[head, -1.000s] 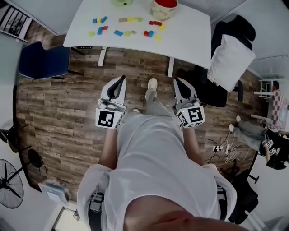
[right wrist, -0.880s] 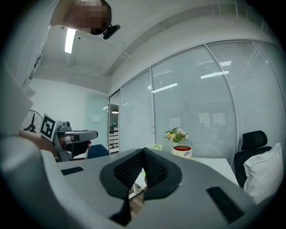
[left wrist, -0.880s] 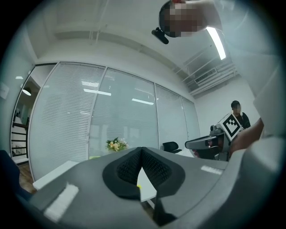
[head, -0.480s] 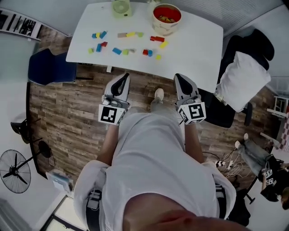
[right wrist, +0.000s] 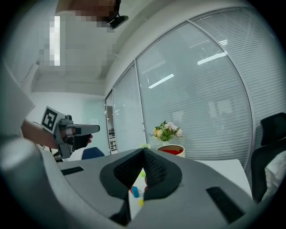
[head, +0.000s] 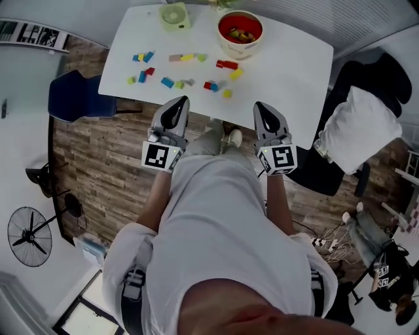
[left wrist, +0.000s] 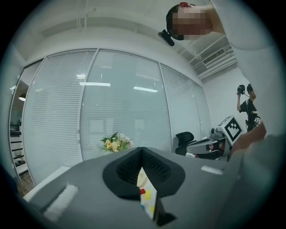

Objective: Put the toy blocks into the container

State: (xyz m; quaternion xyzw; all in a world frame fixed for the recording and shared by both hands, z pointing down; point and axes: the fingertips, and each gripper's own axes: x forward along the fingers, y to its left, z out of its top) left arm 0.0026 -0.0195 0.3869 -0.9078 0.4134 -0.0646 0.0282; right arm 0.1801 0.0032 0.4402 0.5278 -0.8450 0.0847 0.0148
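Left gripper [left wrist: 141,151]: jaws clenched tip to tip, nothing held. The slit below the tips shows only table top and a few coloured specks of block.

Right gripper [right wrist: 144,152]: jaws likewise pressed together and empty. A blue block and a yellow one on the table show through the gap under the tips.

Both grippers are held side by side in front of the person's torso, well apart, marker cubes toward the body and jaws pointing at the table [head: 288,69]. In the head view their tips line up with the near table edge. How high they hang above it I cannot tell.

Toy blocks [head: 169,82]: blue, yellow, green, red and one or two dull brown-grey. They lie scattered in a loose band across the middle of the white table, none touched by either gripper. A red pair lies just in front of the container, and a yellow one sits beside that pair.

Container [head: 240,29]: a round bowl, red inside and pale outside. It stands at the far side of the table, right of centre, and a few blocks already lie in it.

Small pale-green object [head: 174,14] stands at the far edge, left of the container.

Surroundings:
- wooden floor [head: 98,163] under the table
- blue chair [head: 75,98] at the table's left end
- black chair with a white cushion [head: 357,124] at the right
- floor fan [head: 29,237] at lower left
- bunch of flowers [right wrist: 166,131] behind the container, against a glass wall with blinds
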